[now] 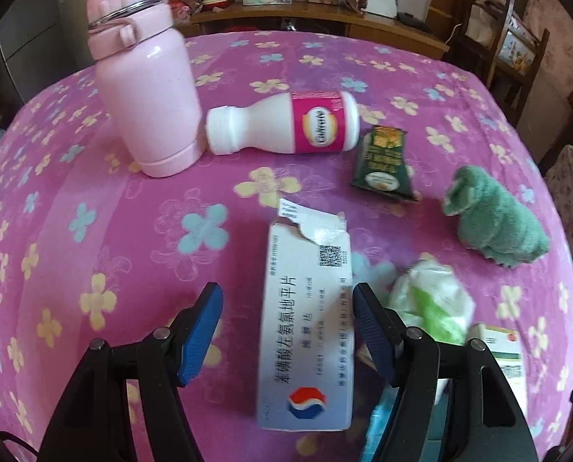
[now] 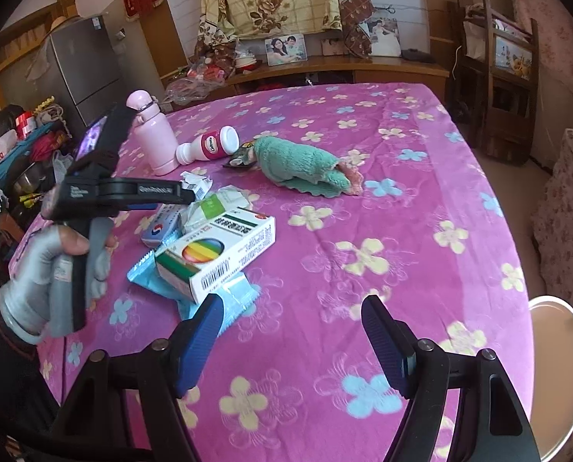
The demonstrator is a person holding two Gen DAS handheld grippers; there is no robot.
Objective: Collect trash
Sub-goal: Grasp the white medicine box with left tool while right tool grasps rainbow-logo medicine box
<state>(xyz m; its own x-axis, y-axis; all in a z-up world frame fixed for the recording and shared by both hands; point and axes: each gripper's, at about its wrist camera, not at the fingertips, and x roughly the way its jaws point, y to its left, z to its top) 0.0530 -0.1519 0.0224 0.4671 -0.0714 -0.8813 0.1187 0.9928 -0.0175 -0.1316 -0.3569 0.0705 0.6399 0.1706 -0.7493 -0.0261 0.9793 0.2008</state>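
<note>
Step in hand, as judged: approach to first pick of trash. Left gripper (image 1: pixel 288 302) poised over torn white medicine box (image 1: pixel 307 319), jaws parted, one blue pad on each side of box, gaps visible at both; nothing gripped. Right gripper (image 2: pixel 292 321) likewise spread wide, nothing between pads but pink floral bedspread (image 2: pixel 421 200).

Trash cluster, left wrist view: torn box at centre running toward 6 o'clock; crumpled white-green wrapper (image 1: pixel 430 304) at 4 o'clock of it; dark green snack packet (image 1: pixel 382 161) at 1 o'clock; empty white bottle with pink label (image 1: pixel 286 123) on its side at 12 o'clock, neck touching or nearly touching upright pink flask (image 1: pixel 144 77) at 11 o'clock. Rolled green towel (image 1: pixel 494 223) at 2 o'clock; probably not trash, nor flask.

Right wrist view: rainbow-printed carton (image 2: pixel 217 254) at 10 o'clock from right pads, lying on blue foil wrapper (image 2: pixel 194 292).

Next move, judged: lower left pads level with box sides, close gently; thin card likely to crush or skid on soft fleece. No bin positively identified; white rim at 4 o'clock edge of right view cut off, nature unclear.

Hidden or unclear: lower end of torn box blurred; second carton cut off behind left gripper's right finger; snack packet partly behind towel in right view; gloved hand (image 2: pixel 55 265) masking part of cluster.
</note>
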